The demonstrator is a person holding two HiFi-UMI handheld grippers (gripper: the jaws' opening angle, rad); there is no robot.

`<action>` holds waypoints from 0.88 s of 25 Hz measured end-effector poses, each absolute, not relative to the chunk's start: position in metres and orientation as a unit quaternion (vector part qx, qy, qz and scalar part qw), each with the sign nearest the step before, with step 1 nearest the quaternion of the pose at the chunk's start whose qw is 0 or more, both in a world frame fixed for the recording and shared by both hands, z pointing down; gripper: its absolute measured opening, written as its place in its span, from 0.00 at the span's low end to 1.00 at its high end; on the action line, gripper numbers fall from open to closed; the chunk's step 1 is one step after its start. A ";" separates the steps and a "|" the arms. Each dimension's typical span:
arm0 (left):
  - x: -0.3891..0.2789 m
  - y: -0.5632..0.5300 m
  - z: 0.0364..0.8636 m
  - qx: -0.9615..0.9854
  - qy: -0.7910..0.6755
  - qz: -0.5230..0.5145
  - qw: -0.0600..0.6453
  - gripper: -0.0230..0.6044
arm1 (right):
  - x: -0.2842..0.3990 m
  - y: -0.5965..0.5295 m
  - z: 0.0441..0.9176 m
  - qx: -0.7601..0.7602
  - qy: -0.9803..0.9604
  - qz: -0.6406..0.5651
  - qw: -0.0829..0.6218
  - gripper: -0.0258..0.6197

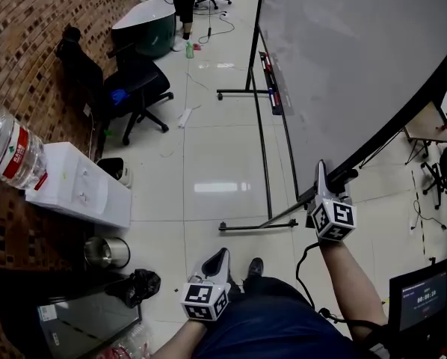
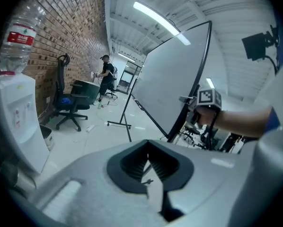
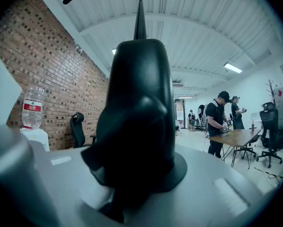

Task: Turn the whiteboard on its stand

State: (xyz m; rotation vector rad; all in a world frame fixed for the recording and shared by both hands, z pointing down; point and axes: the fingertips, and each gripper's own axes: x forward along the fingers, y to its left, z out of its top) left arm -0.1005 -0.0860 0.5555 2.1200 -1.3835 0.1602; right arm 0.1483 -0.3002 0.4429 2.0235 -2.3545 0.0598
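A tilted whiteboard (image 1: pixel 343 66) looms over the glossy white tiled floor (image 1: pixel 208 163) of a brick-walled workroom, its black stand (image 1: pixel 262 148) planted on the tiles. The right gripper (image 1: pixel 321 172) is clamped on the board's black frame edge. The left gripper (image 1: pixel 223 253), jaws pressed together on nothing, hangs low by the person's lap, well apart from the board.

Along the brick wall (image 1: pixel 37 43) stand a water dispenser (image 1: pixel 81 189) topped by its bottle (image 1: pixel 10 152) and, further off, a black office chair (image 1: pixel 137 88).

The left gripper view alone shows the board's white face slanting under a ceiling strip light (image 2: pixel 155 17), with a figure in dark clothes (image 2: pixel 105 77) at a far desk. Only the right gripper view takes in the other side of the room, with people (image 3: pixel 219 115) gathered at a wooden table (image 3: pixel 238 137) beneath an arched white ceiling (image 3: pixel 203 32).
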 end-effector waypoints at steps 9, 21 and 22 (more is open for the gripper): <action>-0.094 -0.073 0.527 0.792 -0.546 0.078 0.262 0.05 | 0.140 -0.262 0.450 0.649 -0.760 0.015 0.023 0.18; -0.086 0.000 0.543 0.755 -0.579 0.119 0.283 0.05 | 0.127 -0.224 0.445 0.646 -0.763 0.011 0.011 0.18; -0.087 0.002 0.542 0.757 -0.578 0.116 0.281 0.05 | 0.126 -0.219 0.448 0.645 -0.764 0.013 0.012 0.19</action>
